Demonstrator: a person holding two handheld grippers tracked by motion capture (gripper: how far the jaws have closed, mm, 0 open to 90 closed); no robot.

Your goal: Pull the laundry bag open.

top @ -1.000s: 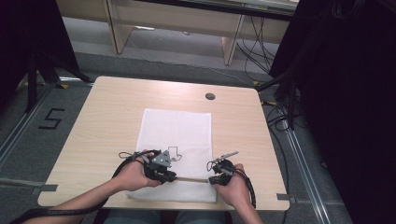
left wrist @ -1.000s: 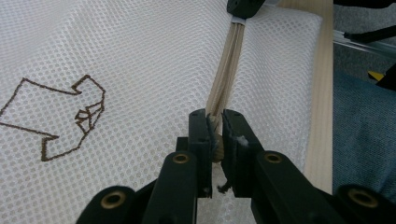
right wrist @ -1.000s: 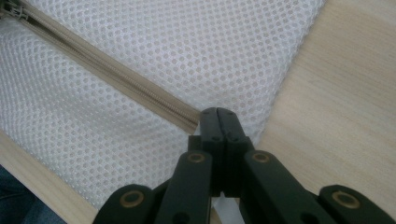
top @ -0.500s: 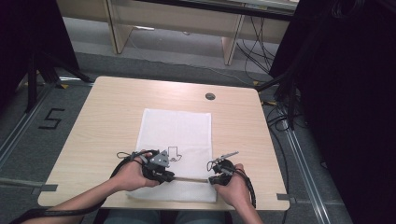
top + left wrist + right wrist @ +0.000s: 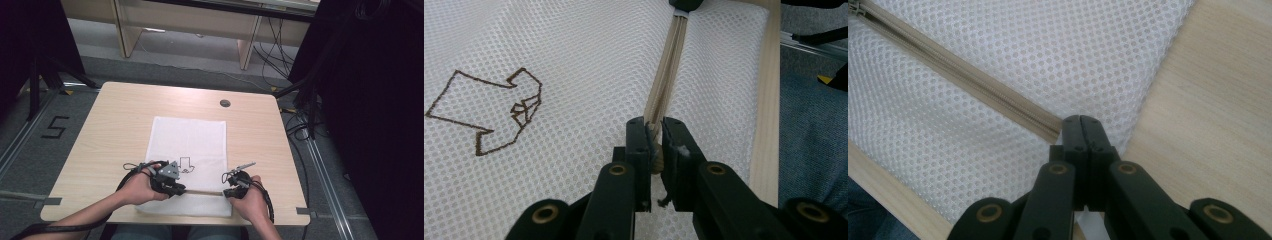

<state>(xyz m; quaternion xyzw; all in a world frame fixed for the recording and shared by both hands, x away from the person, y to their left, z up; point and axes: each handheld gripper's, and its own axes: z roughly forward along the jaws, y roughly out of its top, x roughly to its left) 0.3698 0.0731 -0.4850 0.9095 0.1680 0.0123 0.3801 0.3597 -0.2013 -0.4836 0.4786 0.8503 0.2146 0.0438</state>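
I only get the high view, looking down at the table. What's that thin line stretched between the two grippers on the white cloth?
Observer: It's a beige zipper. The left gripper view shows it sewn into a white mesh bag full of tiny holes.
Operator: Ooh, a zipper! Is something really pinching it, or just sitting close?
Observer: Really pinching. In that same view the left gripper has its jaws shut on the zipper, and a bit of the beige strip shows squeezed between them.
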